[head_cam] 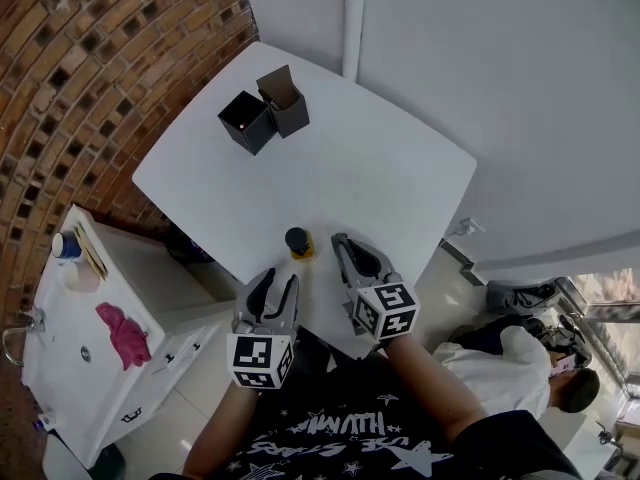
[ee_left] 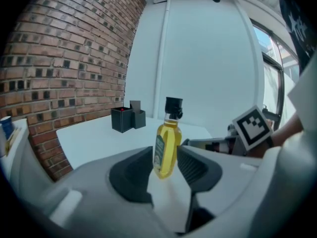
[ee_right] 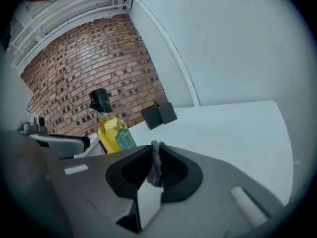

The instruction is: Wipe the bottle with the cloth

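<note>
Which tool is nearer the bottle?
Left. The left tool has the bottle between its open jaw tips; the right tool, shut on the cloth, sits apart to the bottle's right.

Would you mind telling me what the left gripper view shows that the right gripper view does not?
Only the left gripper view: the right hand-held gripper seen from the side with its marker cube, and a window at the right edge.
Only the right gripper view: the grey cloth pinched between that gripper's shut jaws, and the left hand-held gripper at the left edge.
Both: the yellow bottle with its black cap, the two black boxes, the white table and the brick wall.
</note>
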